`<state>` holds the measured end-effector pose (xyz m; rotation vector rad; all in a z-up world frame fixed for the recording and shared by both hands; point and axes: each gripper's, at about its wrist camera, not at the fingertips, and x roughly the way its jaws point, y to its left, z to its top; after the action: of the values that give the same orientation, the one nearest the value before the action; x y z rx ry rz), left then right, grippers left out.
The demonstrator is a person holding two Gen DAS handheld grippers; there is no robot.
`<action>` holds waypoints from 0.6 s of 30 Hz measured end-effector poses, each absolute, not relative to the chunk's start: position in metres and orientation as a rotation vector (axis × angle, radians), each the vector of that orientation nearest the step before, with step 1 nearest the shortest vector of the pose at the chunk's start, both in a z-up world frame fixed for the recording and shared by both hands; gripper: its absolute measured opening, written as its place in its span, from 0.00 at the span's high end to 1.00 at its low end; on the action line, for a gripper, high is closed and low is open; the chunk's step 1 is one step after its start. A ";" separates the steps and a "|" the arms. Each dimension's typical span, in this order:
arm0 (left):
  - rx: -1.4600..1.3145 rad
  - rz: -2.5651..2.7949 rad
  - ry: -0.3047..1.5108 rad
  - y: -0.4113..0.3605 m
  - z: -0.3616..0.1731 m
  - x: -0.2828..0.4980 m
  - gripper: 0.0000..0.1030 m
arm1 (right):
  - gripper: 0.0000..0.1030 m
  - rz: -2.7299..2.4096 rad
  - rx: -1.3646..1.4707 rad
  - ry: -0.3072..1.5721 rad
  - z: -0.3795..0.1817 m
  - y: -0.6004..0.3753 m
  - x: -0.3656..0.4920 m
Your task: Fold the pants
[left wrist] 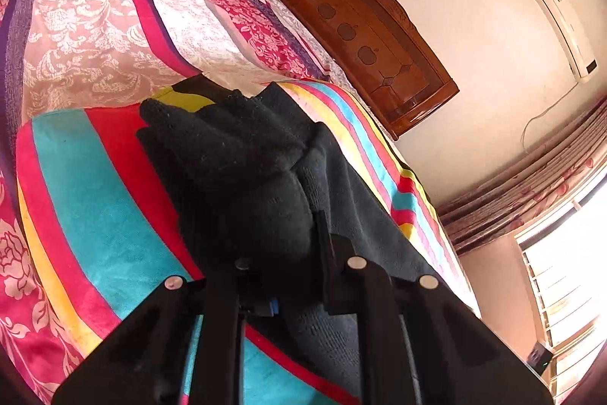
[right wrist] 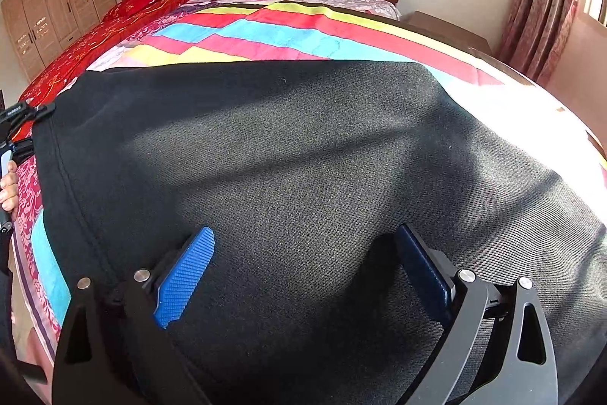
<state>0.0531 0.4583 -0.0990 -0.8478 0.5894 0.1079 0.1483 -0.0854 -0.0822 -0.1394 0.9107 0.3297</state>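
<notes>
Folding is under way, as we are judging it: the pants (right wrist: pixel 288 185) are lying spread flat across the striped blanket (right wrist: pixel 288 33) on the bed, and in the left wrist view we are lifting a bunched edge of them clear of that blanket. The left gripper (left wrist: pixel 280 253) is closing its jaws on that thick wad of dark cloth; the pads are buried in the fabric, so we are reading the clamp from the way the bunch is standing up between the jaws.

The right gripper (right wrist: pixel 303 268) is hovering over the broad middle of the pants with its jaws wide apart, blue pads (right wrist: pixel 186 276) showing and nothing between them. Whether the pads are touching the cloth or sitting just above it, we cannot tell.

Next, we are expecting to need a matching hold with the right side on the same edge, so both corners are travelling together across the pants. Carrying one corner alone is risking a skewed, rumpled fold.
</notes>
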 end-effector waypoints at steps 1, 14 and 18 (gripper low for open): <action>-0.822 0.118 0.589 0.456 -0.097 0.053 0.86 | 0.09 0.369 -0.134 0.899 -0.075 -0.080 0.150; -0.691 0.232 0.688 0.442 -0.100 0.070 0.70 | 0.50 1.149 -0.438 0.876 -0.056 0.162 0.275; -0.676 0.248 0.691 0.441 -0.099 0.074 0.68 | 0.53 1.233 -0.515 0.896 -0.066 0.204 0.286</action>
<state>0.0738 0.4407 -0.0992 -0.6758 0.6908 0.2485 0.2864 0.2042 -0.0664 -0.5153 0.8959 1.2327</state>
